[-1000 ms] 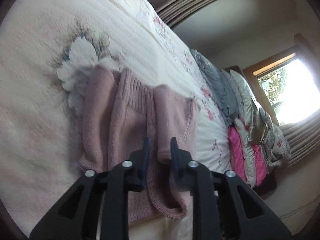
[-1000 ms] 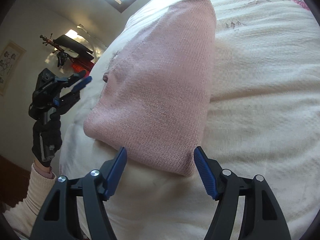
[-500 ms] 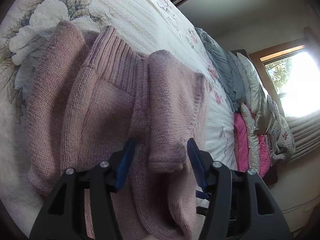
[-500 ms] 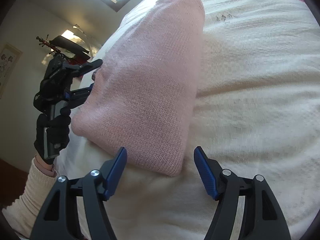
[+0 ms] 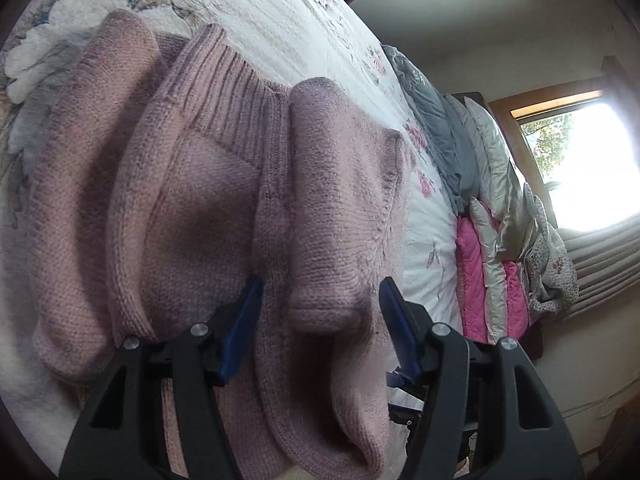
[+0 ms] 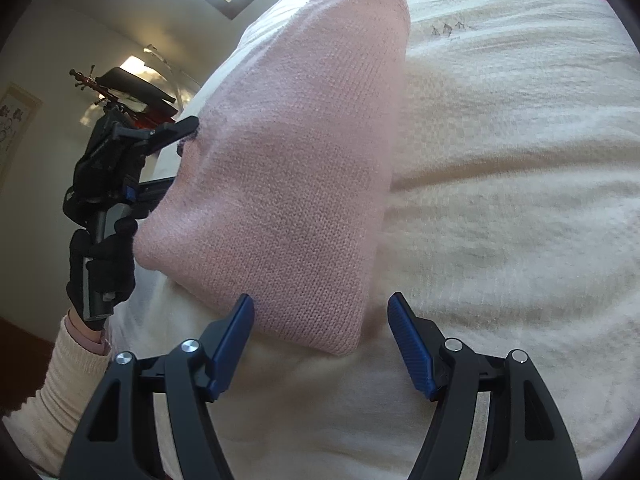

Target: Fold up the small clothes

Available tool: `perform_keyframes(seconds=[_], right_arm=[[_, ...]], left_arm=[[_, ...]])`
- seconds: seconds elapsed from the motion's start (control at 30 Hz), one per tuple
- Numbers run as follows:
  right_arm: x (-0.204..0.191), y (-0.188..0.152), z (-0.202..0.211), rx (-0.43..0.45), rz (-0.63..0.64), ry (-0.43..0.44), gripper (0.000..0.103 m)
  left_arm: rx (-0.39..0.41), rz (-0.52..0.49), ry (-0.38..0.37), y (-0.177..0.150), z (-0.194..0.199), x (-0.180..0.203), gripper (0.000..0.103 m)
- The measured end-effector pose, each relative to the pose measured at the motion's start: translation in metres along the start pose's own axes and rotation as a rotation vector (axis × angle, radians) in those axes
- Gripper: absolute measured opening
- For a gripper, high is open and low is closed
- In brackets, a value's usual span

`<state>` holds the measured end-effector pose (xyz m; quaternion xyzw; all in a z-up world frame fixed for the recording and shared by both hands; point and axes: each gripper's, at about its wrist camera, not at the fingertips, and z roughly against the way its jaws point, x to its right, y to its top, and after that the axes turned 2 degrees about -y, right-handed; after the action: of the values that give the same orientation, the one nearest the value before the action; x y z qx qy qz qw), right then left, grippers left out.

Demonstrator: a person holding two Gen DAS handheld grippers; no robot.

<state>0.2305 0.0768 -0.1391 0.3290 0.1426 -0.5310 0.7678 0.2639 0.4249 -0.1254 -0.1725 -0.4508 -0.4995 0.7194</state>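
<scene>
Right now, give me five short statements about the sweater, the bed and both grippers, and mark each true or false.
1. The pink sweater lies on the floral bedspread. True.
2. The left gripper is clamped shut on a sleeve. False: its jaws stand open around the sleeve.
3. The right gripper is open. True.
4. The sweater is blue. False: it is pink.
5. Pillows are piled by the window. True.
</scene>
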Motion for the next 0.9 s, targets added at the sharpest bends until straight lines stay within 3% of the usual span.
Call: perform_keyframes(seconds=[0.1, 0.2, 0.3, 0.37, 0.5, 0.6, 0.7, 0.8, 0.87, 0.9], right_arm=[[0.002, 0.001, 0.001, 0.004, -0.006, 0.000, 0.070], [0.003, -0.002, 0.002, 0.006, -0.010, 0.008, 0.070], [0.004, -0.004, 0.003, 0.004, -0.002, 0.011, 0.070], [0.006, -0.003, 0.003, 0.001, 0.002, 0.011, 0.070], [0.013, 0.000, 0.000, 0.001, -0.032, 0.016, 0.070], [0.011, -0.002, -0.001, 0.002, -0.025, 0.022, 0.070], [0.009, -0.002, -0.002, -0.010, -0.004, 0.009, 0.070], [0.007, 0.001, -0.001, -0.008, -0.009, 0.005, 0.070], [0.006, 0.002, -0.001, -0.004, -0.014, 0.007, 0.070], [0.006, 0.002, -0.002, -0.004, -0.015, 0.010, 0.070]], left_arm=[[-0.001, 0.019, -0.031, 0.001, -0.005, 0.006, 0.060], [-0.010, 0.073, 0.055, -0.004, -0.005, 0.002, 0.055], [0.002, 0.020, 0.128, -0.017, 0.009, 0.008, 0.055], [-0.016, -0.016, 0.131, -0.025, 0.012, 0.010, 0.057], [-0.047, 0.016, 0.002, -0.023, 0.005, 0.003, 0.057], [-0.025, 0.112, -0.140, -0.016, -0.002, -0.008, 0.057], [-0.007, 0.136, -0.146, -0.009, -0.008, -0.017, 0.057], [0.000, 0.136, -0.103, -0.006, -0.010, -0.015, 0.047], [0.023, 0.099, -0.094, -0.008, -0.007, -0.005, 0.028], [0.043, 0.073, -0.084, -0.009, -0.004, 0.002, 0.027]])
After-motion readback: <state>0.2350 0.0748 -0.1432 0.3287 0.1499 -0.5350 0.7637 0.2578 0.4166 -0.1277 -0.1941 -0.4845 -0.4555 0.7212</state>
